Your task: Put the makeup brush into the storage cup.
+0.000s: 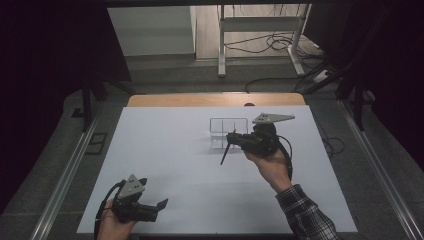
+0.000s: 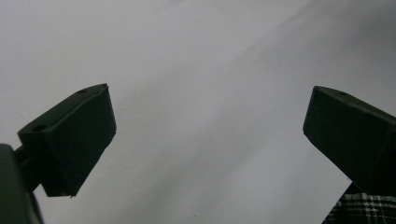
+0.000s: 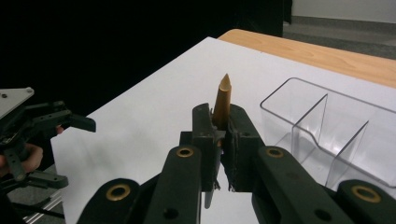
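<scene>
The left gripper (image 1: pixel 159 204) sits at the near left of the white table (image 1: pixel 165 150), held low over the surface. Its jaws stand wide apart with nothing between them; the left gripper view shows bare tabletop in the gap. The right gripper (image 1: pixel 229 138) is right of centre, raised above the table. Its jaws are closed on a pencil (image 3: pixel 221 101), clamped near mid-length, with the sharpened wooden tip rising above the pads and the shaft hanging below. A clear plastic divided organiser tray (image 1: pixel 228 126) stands just beside and behind the right gripper.
</scene>
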Tool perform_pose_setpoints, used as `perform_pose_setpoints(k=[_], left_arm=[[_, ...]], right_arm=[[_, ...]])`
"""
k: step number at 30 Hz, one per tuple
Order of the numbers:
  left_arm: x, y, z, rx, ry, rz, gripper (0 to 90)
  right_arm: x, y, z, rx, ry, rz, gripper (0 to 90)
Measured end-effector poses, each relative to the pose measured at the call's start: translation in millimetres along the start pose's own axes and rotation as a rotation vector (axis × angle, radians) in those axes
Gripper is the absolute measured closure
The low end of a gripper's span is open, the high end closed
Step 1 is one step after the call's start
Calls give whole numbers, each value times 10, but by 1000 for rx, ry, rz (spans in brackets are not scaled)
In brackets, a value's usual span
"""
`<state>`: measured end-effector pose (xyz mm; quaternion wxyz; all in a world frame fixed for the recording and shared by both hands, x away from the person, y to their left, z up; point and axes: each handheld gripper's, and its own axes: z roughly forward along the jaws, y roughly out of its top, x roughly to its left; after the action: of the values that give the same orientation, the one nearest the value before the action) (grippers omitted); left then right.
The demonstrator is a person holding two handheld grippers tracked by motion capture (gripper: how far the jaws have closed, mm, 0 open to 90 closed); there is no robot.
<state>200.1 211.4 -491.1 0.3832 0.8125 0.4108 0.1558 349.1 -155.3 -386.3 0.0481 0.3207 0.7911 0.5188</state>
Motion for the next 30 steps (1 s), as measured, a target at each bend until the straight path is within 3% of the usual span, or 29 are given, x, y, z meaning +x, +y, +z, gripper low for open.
perform_pose_setpoints(k=[13, 30], left_arm=[[51, -54, -60, -7, 15, -9, 34], [105, -110, -124, -21, 26, -28, 33]], right_arm=[[-108, 182, 81, -18, -29, 1, 835], [-233, 426, 190, -38, -94, -42, 836]])
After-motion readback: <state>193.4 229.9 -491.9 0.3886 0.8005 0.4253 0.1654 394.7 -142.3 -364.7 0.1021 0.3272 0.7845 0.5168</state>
